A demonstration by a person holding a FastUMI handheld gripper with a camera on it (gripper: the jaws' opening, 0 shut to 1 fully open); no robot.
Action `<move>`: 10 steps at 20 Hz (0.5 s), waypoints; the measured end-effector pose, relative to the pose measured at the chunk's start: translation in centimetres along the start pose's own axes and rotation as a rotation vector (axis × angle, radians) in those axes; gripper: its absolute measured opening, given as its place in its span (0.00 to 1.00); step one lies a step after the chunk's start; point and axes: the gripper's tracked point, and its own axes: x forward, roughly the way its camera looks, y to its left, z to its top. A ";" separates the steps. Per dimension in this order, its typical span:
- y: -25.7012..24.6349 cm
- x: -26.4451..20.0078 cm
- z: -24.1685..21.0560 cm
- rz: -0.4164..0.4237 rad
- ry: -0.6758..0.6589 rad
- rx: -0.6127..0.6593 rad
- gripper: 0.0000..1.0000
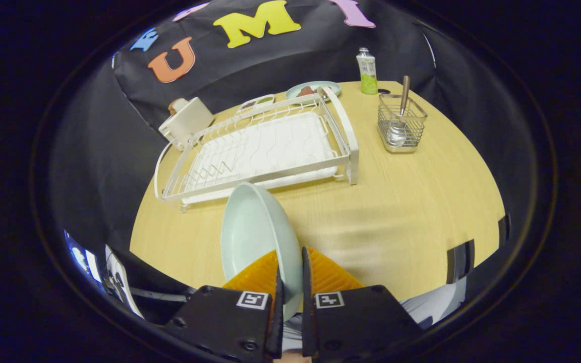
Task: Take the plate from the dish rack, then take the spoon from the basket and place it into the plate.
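The gripper (pixel 289 275) is clamping the plate (pixel 257 237) by its rim, both fingers pressing on it, the plate standing on edge above the table (pixel 401 201) and reaching ahead of the fingers. Just beyond it the rack (pixel 260 151) is sitting on the table. Farther off beside the rack, the spoon (pixel 400 121) is standing in the basket (pixel 402 126), with a bottle (pixel 367 71) behind.
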 end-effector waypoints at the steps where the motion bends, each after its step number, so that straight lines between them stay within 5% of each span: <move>1: -0.4 0.4 -0.1 0.016 0.000 0.016 0.21; 6: -3.2 2.5 -0.5 0.105 -0.001 0.085 0.24; 10: -5.5 3.8 -0.8 0.098 -0.015 0.109 0.31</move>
